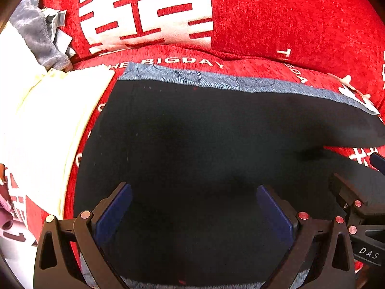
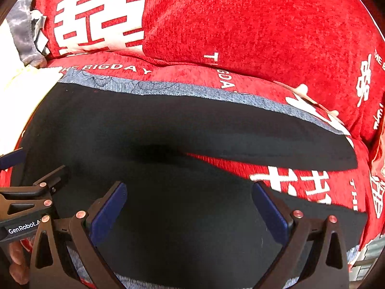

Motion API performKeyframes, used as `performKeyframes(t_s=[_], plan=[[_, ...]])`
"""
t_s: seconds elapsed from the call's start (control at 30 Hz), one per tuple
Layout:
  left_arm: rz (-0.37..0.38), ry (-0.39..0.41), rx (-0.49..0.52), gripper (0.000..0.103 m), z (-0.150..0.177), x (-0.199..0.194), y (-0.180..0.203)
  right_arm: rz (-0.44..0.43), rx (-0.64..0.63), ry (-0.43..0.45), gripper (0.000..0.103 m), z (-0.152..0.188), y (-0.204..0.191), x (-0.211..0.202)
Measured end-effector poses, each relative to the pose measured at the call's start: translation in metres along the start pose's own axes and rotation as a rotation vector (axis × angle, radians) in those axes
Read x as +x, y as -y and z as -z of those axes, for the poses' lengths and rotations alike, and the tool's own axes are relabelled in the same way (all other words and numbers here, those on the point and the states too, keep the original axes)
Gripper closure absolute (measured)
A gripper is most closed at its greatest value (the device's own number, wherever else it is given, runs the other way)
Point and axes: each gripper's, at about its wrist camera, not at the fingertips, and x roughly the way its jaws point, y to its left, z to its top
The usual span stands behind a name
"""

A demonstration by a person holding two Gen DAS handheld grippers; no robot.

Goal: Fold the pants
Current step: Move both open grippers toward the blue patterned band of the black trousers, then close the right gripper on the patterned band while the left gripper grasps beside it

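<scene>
My left gripper (image 1: 193, 207) hangs over the black pants (image 1: 192, 139), its jaws spread wide and holding nothing. My right gripper (image 2: 190, 204) hangs beside it, its jaws equally wide and empty over the same cloth. The pants lie spread flat on the red sofa cover (image 2: 264, 36), their 2 legs parting rightward, a blue-grey band (image 1: 216, 82) along their far edge. A cream cloth (image 1: 48, 125) lies just left of the pants.
</scene>
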Motion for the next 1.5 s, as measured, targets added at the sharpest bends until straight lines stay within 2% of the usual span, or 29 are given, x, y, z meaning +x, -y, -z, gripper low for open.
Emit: performKeyframes(t_s=[0.3,0.57,0.7,0.83,0.93,1.07,1.13,1.17,1.2,1.23,1.27,1.37,1.5], plan=[[-0.016,-0.025,0.001,0.0,-0.033,0.026,0.0,-0.022,-0.062,-0.009,0.0,-0.038,0.006,0.037],[-0.011,-0.041,-0.01,0.0,-0.057,0.046,0.001,-0.149,-0.134,-0.044,0.0,-0.083,0.006,0.071],[-0.032,-0.029,0.003,0.0,-0.064,0.05,0.002,-0.184,-0.219,-0.096,0.0,-0.101,-0.005,0.104],[-0.023,-0.037,0.001,0.0,-0.069,0.053,-0.002,-0.185,-0.384,-0.139,0.0,-0.113,-0.024,0.138],[-0.023,-0.041,0.002,0.0,-0.07,0.055,-0.003,-0.251,-0.407,-0.17,0.0,-0.125,-0.028,0.152],[-0.027,-0.043,0.004,0.0,-0.069,0.055,-0.002,-0.274,-0.489,-0.178,0.001,-0.133,-0.04,0.159],[-0.022,-0.048,-0.007,0.0,-0.069,0.054,-0.003,-0.321,-0.558,-0.182,0.01,-0.134,-0.049,0.156],[-0.018,-0.051,-0.014,0.0,-0.069,0.054,-0.004,-0.352,-0.578,-0.187,0.027,-0.135,-0.051,0.153],[-0.011,-0.056,-0.024,0.0,-0.07,0.053,-0.005,-0.368,-0.594,-0.187,0.055,-0.135,-0.055,0.149],[-0.008,-0.058,-0.03,0.0,-0.071,0.052,-0.005,-0.368,-0.601,-0.193,0.068,-0.135,-0.057,0.146],[-0.004,-0.061,-0.036,0.0,-0.071,0.051,-0.007,-0.355,-0.611,-0.198,0.077,-0.133,-0.059,0.143],[0.01,-0.063,-0.074,0.0,-0.075,0.045,-0.013,-0.334,-0.6,-0.176,0.088,-0.125,-0.06,0.129],[0.075,-0.05,-0.174,0.0,-0.086,0.033,-0.028,-0.326,-0.571,-0.071,0.09,-0.108,-0.053,0.086]])
